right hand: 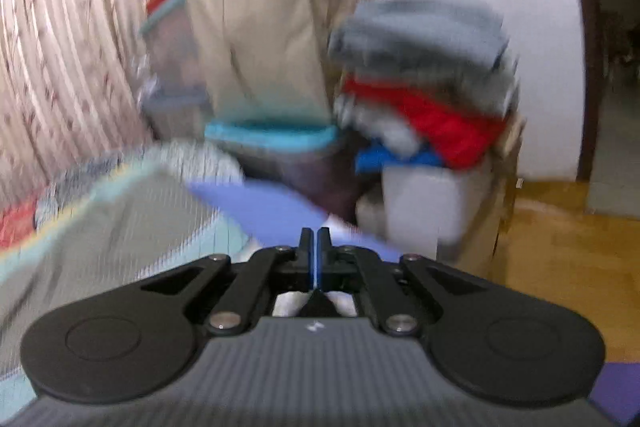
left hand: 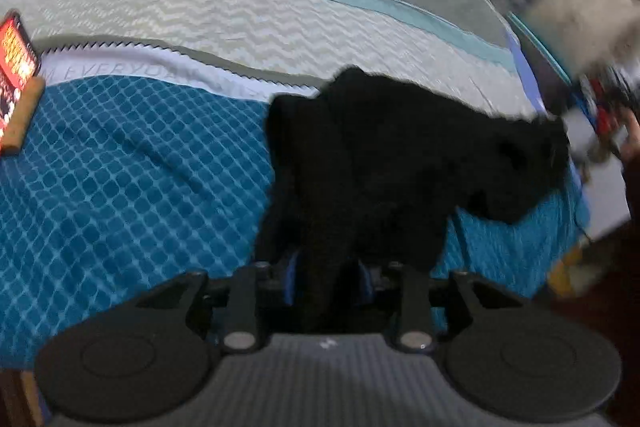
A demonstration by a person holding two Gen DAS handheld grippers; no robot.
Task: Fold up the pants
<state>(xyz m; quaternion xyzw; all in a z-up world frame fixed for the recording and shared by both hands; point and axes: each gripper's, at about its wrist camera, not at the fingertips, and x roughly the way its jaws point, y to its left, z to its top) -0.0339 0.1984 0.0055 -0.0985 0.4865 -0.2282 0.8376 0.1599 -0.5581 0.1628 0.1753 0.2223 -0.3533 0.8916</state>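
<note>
The black pants (left hand: pixel 400 147) lie in a crumpled heap on the blue diamond-patterned bed cover (left hand: pixel 120 167). A bunched strip of them runs down between the fingers of my left gripper (left hand: pixel 330 267), which is shut on that fabric; the blue pads (left hand: pixel 294 279) show on either side of it. The right wrist view is blurred. In it my right gripper (right hand: pixel 316 243) is shut, pads together with nothing between them, pointing past the bed's corner (right hand: pixel 260 207) toward the clutter beside the bed. The pants do not appear in that view.
A lit phone (left hand: pixel 14 67) on a wooden stand sits at the bed's left edge. Beyond the bed stand a teal-lidded container (right hand: pixel 272 135), a white bin (right hand: pixel 420 203) piled with folded clothes (right hand: pixel 424 67), a curtain (right hand: pixel 60 47) and wooden floor (right hand: pixel 560 247).
</note>
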